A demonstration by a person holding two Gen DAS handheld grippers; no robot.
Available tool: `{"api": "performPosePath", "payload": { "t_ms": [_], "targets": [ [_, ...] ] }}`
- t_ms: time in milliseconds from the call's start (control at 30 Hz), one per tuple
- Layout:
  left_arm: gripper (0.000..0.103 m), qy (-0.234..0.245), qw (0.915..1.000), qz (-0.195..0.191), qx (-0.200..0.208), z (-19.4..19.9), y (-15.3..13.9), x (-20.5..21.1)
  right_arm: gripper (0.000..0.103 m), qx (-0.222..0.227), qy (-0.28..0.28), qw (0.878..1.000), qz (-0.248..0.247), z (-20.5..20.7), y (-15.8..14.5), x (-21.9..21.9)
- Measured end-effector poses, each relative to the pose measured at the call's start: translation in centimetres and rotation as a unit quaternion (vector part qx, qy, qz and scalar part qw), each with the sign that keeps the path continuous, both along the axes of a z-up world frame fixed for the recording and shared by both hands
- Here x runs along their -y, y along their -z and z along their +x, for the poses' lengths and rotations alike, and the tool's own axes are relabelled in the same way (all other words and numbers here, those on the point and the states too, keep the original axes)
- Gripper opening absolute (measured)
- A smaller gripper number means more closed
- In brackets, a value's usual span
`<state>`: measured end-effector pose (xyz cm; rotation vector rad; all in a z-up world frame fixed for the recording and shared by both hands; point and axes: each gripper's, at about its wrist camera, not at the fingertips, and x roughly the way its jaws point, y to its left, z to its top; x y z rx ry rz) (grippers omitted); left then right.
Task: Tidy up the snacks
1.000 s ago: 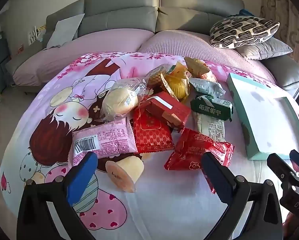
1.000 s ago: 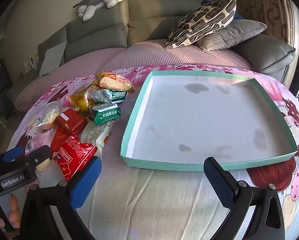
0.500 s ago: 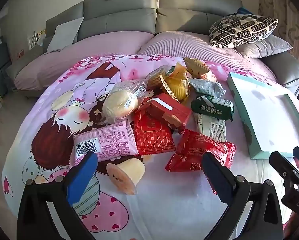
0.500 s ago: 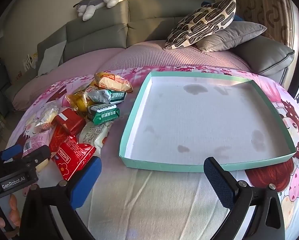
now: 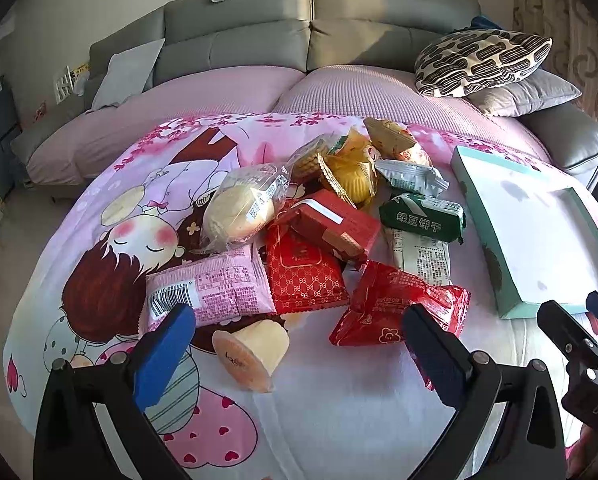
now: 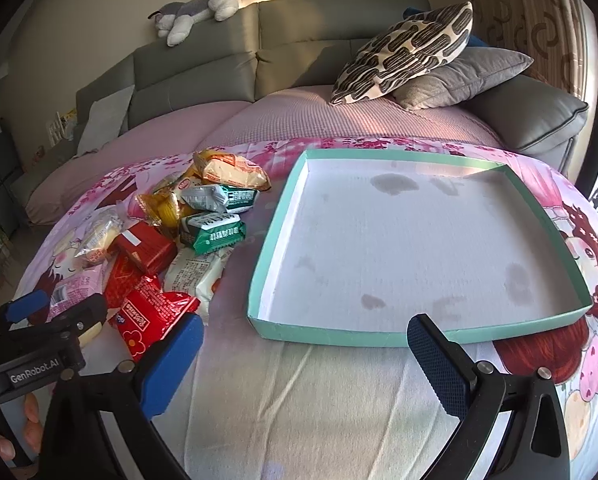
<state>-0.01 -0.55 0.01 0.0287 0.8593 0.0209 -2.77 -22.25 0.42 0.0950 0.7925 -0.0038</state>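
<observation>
A heap of snacks (image 5: 323, 216) in crinkly plastic wrappers, glossy red, green, pink, yellow and clear, lies on the cartoon-print cloth (image 5: 139, 216), left of a shallow square cardboard tray (image 6: 383, 338) with mint-green walls and a stained white floor. The left tool (image 5: 295, 354) and the right tool (image 6: 305, 360) both hover wide open, blue-padded, gripping nothing.

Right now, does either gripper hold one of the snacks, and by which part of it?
Nothing is held. The left gripper and right gripper are both open and empty, above the blanket.
</observation>
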Motion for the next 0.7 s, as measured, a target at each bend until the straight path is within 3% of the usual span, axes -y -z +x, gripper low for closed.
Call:
{"api": "performPosePath", "payload": {
  "t_ms": [367,700],
  "targets": [
    [0.103,0.002,1.0,0.003,0.0,0.0,0.0,0.2,0.103,0.002,0.046,0.999,0.004,-0.4,0.2,1.2],
    [0.103,0.012,0.9999,0.012,0.005,-0.1,0.0,0.5,0.103,-0.01,0.046,0.999,-0.004,-0.1,0.5,1.3]
  ]
}}
